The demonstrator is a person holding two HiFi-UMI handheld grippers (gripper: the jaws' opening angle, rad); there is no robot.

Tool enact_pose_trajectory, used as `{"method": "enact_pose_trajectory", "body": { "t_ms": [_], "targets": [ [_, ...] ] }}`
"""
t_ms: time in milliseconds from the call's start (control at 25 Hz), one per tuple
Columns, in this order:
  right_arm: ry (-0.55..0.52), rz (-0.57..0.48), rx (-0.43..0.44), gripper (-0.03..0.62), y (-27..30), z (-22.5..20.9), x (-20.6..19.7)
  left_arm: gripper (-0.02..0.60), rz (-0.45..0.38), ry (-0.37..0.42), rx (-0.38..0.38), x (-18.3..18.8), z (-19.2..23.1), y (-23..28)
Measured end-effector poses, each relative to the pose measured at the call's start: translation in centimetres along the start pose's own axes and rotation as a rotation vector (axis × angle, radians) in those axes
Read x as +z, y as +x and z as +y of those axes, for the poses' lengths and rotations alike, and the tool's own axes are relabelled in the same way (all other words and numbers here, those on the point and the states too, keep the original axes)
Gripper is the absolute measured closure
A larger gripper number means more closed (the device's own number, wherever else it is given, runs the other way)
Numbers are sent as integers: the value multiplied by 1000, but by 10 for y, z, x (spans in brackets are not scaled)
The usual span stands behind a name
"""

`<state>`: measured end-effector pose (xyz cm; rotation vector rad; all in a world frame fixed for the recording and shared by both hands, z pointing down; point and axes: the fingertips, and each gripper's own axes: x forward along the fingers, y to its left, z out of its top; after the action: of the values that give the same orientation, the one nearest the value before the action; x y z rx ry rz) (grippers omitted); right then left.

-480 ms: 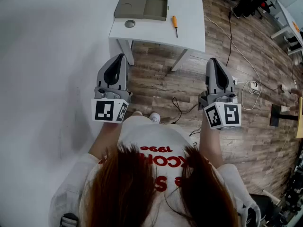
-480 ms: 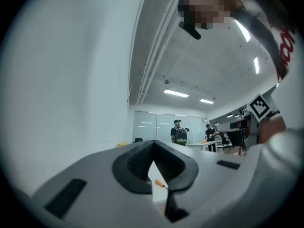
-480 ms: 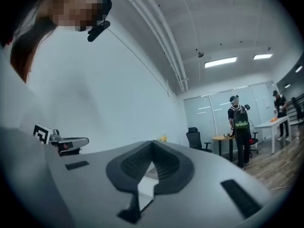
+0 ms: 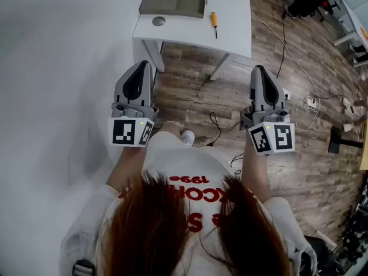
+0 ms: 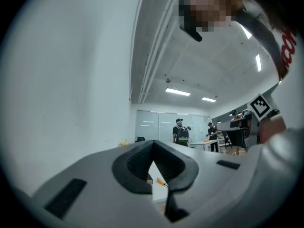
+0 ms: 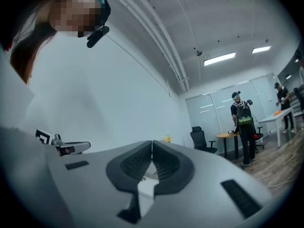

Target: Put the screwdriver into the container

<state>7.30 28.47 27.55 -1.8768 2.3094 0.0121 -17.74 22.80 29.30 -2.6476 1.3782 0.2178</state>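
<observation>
- Left hand-held gripper (image 4: 144, 65): in the left gripper view (image 5: 152, 146) its jaws are together at the tips, with nothing between the pads. It is raised in the air on the near side of the desk, touching nothing.
- Right hand-held gripper (image 4: 259, 69): in the right gripper view (image 6: 151, 148) the pads meet along a thin seam and it is empty. It is raised level with the left one, well apart from it, over the wood floor (image 4: 305, 160).
- Screwdriver (image 4: 214, 24): it lies flat on the white desk (image 4: 233, 22), outside the container. Its orange handle is at the far end and the dark shaft points toward 6 o'clock. It is at about 1 o'clock from the left hand-held gripper and 11 o'clock from the right. It also shows as an orange speck (image 5: 161, 180) through the gap under the left jaws.
- Container (image 4: 172, 0): a grey-olive tray at the far left of the desk, at 9 o'clock of the screwdriver and near it but not touching. The left part has a round recess and the right part is an open compartment with nothing visible inside.
- Small grey round cap (image 4: 158, 21): on the desk at 6 o'clock of the container's left part, just beside its edge.
- Floor: a dark cable (image 4: 215, 132) between the hand-held grippers and a white power strip (image 4: 308, 103) at 3 o'clock of the right one.
- Background: a person with a backpack (image 6: 243, 127) stands far off.
</observation>
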Motion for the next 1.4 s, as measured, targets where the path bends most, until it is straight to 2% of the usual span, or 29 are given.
{"method": "enact_pose_trajectory", "body": {
  "t_ms": [440,1080,1400],
  "targets": [
    [31,7,-1,588,24,-15,-2,577,16,-12,-8,-5,6,30],
    [6,5,-33,588,126,-43,8,577,-18,-46,-89,-11,51,145],
    [13,8,-65,588,177,-46,-4,577,-25,-75,-117,-27,87,189]
  ]
}}
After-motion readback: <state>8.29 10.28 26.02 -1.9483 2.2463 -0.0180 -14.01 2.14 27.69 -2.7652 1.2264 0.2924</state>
